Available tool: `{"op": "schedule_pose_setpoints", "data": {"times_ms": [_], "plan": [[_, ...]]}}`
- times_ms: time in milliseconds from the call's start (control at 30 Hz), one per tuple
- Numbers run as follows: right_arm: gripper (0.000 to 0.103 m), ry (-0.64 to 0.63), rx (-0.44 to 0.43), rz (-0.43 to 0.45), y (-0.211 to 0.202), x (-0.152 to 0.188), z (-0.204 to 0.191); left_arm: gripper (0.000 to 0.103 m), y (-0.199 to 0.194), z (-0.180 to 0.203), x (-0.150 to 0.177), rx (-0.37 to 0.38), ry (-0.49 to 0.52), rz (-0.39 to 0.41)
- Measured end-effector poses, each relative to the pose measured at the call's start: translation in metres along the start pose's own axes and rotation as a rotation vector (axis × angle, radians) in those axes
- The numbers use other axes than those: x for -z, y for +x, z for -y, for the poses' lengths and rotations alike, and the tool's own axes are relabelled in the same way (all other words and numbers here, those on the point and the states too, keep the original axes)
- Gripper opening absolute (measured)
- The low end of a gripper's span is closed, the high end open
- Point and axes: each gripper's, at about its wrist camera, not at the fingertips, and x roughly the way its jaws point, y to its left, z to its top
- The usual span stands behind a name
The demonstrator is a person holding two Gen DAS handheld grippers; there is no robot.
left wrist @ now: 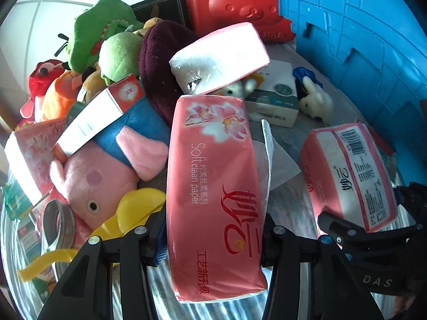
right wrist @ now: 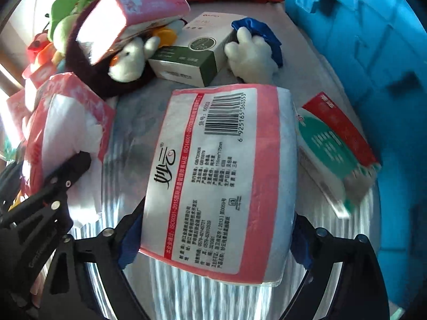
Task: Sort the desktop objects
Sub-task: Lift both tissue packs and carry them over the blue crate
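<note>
A pink tissue pack (left wrist: 213,176) with flower print runs lengthwise between my left gripper's (left wrist: 213,240) pads, which press on its two long sides. The same pack (right wrist: 66,122) shows at the left of the right wrist view. A second pink pack (right wrist: 221,176), barcode side up, lies on the ribbed table (right wrist: 128,176). My right gripper (right wrist: 216,242) straddles its near end with a blue pad against each side. The left wrist view shows this pack (left wrist: 352,170) low on the right.
A blue crate (left wrist: 360,34) walls off the right. A red bear-faced case (left wrist: 234,8) stands at the back. Plush toys, a dark red hat (left wrist: 157,72) and boxes are piled left. A green-white box (right wrist: 192,56), a white plush (right wrist: 250,56) and a red-green box (right wrist: 336,149) lie nearby.
</note>
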Motion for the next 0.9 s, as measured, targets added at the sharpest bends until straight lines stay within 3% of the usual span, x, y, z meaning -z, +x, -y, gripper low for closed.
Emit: {"op": "schedule_pose_setpoints", "data": {"times_ms": [300,500,633,900], "plan": [[0.09,-0.071,-0.006,0.142,-0.07,0.028,-0.028,0.048,-0.065,-0.004,0.017,-0.032,-0.052,0.117],[0.09,-0.143,-0.001,0.245,-0.116,0.061,-0.054,0.048,-0.103,-0.036,0.026,-0.051,-0.115,0.188],[0.09,-0.182,0.012,0.306,-0.14,0.066,-0.08,0.048,-0.132,-0.052,0.037,-0.06,-0.156,0.214],[0.09,-0.256,0.014,0.466,-0.226,0.086,-0.087,0.048,-0.199,-0.066,0.046,-0.093,-0.227,0.305]]}}
